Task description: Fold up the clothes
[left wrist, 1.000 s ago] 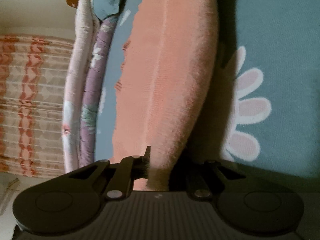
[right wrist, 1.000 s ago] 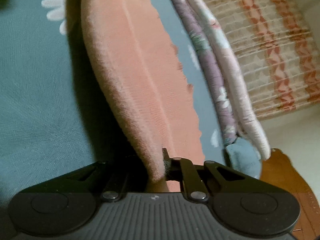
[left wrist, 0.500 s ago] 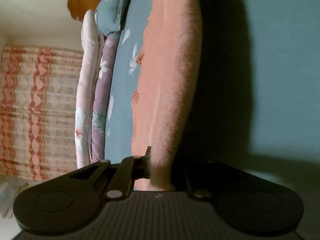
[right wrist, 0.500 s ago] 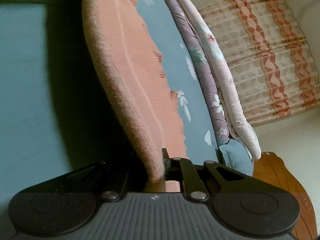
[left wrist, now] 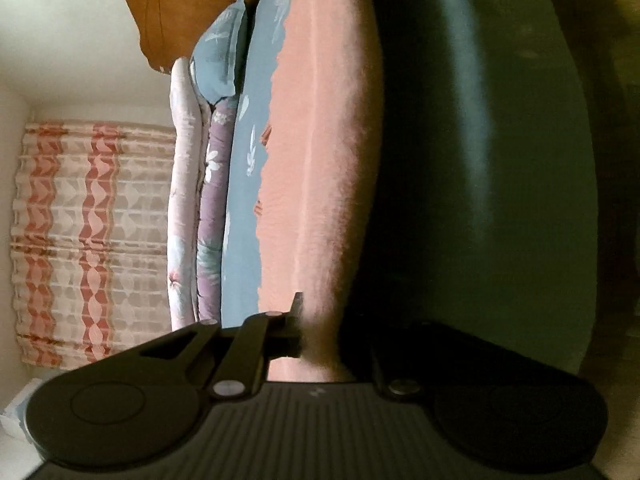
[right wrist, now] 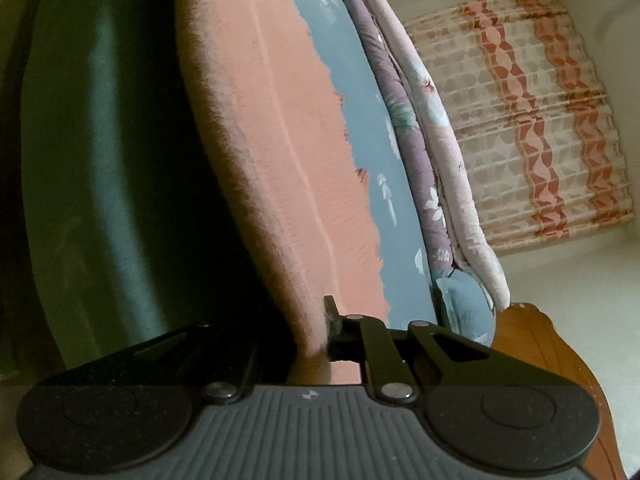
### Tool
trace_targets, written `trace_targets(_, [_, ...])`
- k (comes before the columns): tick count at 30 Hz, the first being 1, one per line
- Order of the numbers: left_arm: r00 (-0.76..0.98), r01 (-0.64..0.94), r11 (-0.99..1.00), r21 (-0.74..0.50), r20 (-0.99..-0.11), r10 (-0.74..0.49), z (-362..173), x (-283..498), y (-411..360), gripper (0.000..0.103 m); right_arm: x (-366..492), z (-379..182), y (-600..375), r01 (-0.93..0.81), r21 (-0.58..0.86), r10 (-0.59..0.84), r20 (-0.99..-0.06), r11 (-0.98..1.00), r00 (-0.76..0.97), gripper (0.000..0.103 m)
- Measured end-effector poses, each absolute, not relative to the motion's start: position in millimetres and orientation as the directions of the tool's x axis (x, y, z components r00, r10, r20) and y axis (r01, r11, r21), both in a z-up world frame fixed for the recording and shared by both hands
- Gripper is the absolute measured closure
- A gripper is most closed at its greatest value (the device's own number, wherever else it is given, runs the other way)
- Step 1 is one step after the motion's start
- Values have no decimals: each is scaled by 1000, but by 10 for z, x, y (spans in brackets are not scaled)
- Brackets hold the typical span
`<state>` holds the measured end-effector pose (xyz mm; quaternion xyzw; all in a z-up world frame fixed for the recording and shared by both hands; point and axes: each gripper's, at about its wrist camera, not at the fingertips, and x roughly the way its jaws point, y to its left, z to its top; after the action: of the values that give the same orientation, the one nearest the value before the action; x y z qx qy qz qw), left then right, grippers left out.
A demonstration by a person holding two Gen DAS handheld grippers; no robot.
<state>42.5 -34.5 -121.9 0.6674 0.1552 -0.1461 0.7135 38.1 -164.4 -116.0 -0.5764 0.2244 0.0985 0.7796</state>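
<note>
A salmon-pink fuzzy garment [left wrist: 320, 168] hangs stretched in the air between both grippers, over a teal bedsheet [left wrist: 240, 200]. In the left wrist view my left gripper [left wrist: 320, 332] is shut on one end of the garment's edge. In the right wrist view the same pink garment [right wrist: 264, 132] runs away from my right gripper [right wrist: 316, 332], which is shut on its other end. The cloth hides one finger of each gripper. The garment's shaded side faces the dark teal sheet [right wrist: 100, 152] below it.
A purple floral quilt [left wrist: 214, 216] and a pale pink quilt [left wrist: 182, 208] lie rolled along the bed's far edge. A blue pillow [left wrist: 222, 64] rests against an orange-brown headboard [left wrist: 180, 12]. A striped orange and cream curtain [right wrist: 532, 128] hangs beyond.
Both grippers have risen with the pink garment held taut. The bed has dropped farther away, its white flower print has left the view, and more wall, curtain and headboard show.
</note>
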Motion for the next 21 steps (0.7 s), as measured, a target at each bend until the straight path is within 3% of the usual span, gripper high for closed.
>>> trace_targets(7, [845,521,251,816,-535,-12,-1047,186,-100,88,-40,-1047,-1879,-437,-771,-109,-539,463,835,81])
trace_targets(12, [817,538,405,740,-575,-34,-951,375,62,88,-184,-779,-2127,-388,-726,-111,-534,568,838,81])
trace_targets(16, [797,538,518,665,-601,-57,-880,543,187,88,101,-620,-2179,-331,-673,-82,-503,661,860,79])
trace_targets(21, [773,525,646,554,-627,-91,-792,752,345,88,551,-779,-2245,-356,-509,-13,-587,784,810,79])
